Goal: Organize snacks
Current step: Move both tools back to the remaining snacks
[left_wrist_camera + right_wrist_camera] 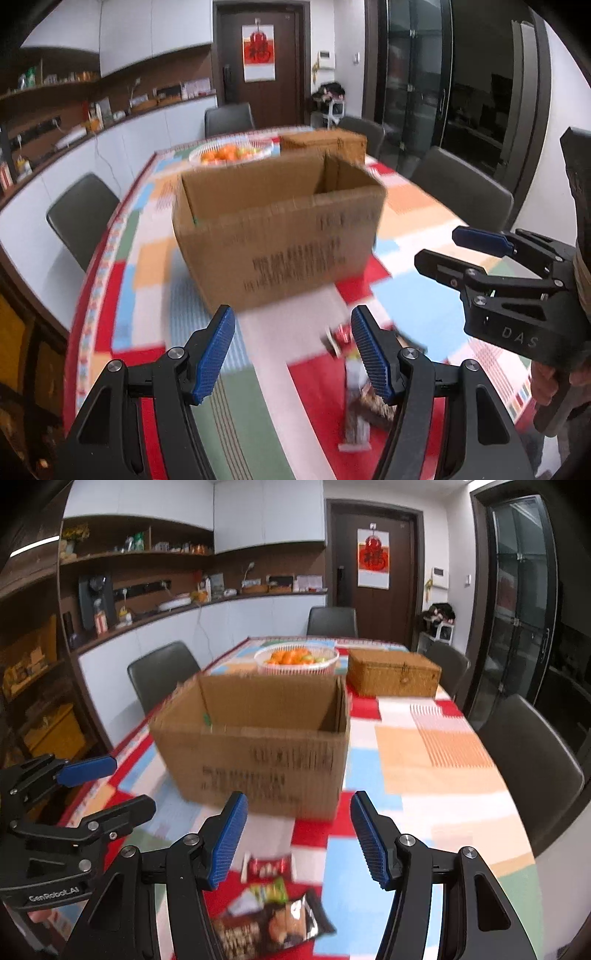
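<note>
My left gripper (pixel 293 354) is spread wide with nothing between its blue pads (pixel 216 354), hovering above the patchwork tablecloth (pixel 258 417). My right gripper (pixel 297 836) is spread just as wide and also empty; it shows in the left wrist view at 3 o'clock, well off the table surface, and the left one shows in the right wrist view at 9 o'clock.

The snack packets lie on the cloth near me. In the right wrist view a red wrapped candy (pixel 266 867) sits between my right fingers at 6 o'clock, a green packet (pixel 271 890) just below it, and a dark biscuit packet (pixel 275 928) lower still, touching or overlapping the green one. In the left wrist view the same packets, blurred, sit at 5 o'clock, partly hidden behind my left gripper's right finger.

The open cardboard box (pixel 255 746) stands at 12 o'clock beyond both grippers, upright, flaps up. Behind it are a white basket of oranges (pixel 295 659) and a closed wicker box (pixel 393 672) at 1 o'clock.
</note>
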### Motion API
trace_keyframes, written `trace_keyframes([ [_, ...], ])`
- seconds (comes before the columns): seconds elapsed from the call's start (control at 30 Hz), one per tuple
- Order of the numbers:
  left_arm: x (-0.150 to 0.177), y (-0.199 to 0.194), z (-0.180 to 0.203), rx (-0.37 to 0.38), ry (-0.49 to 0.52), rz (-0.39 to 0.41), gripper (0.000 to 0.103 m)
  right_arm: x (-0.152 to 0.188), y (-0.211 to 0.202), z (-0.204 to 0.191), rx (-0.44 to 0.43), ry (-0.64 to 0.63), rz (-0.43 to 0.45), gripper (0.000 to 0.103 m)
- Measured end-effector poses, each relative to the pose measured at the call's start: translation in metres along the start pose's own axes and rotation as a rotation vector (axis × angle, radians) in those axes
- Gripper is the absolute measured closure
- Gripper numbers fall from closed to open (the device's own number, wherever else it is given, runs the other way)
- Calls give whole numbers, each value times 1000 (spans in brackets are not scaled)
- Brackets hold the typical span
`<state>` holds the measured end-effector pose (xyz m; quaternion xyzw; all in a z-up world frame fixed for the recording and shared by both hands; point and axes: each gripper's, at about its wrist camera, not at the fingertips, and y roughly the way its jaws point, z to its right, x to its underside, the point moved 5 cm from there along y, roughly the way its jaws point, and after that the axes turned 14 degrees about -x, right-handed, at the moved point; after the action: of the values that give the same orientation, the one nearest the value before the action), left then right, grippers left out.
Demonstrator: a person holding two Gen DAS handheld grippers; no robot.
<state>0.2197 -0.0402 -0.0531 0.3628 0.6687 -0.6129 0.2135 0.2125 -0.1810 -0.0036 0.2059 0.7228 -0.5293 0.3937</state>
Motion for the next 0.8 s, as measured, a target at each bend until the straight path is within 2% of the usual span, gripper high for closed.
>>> trace_keyframes([
  [0.17, 27, 9, 9, 1, 33, -36, 39, 35, 5, -2, -4, 16, -76, 44],
  [0.43, 37, 31, 26, 58, 142, -29, 39, 80, 17, 9, 12, 108, -175, 44],
  [0.8, 38, 56, 42, 120, 328, 12, 39, 121, 33, 21, -33, 402, -265, 44],
])
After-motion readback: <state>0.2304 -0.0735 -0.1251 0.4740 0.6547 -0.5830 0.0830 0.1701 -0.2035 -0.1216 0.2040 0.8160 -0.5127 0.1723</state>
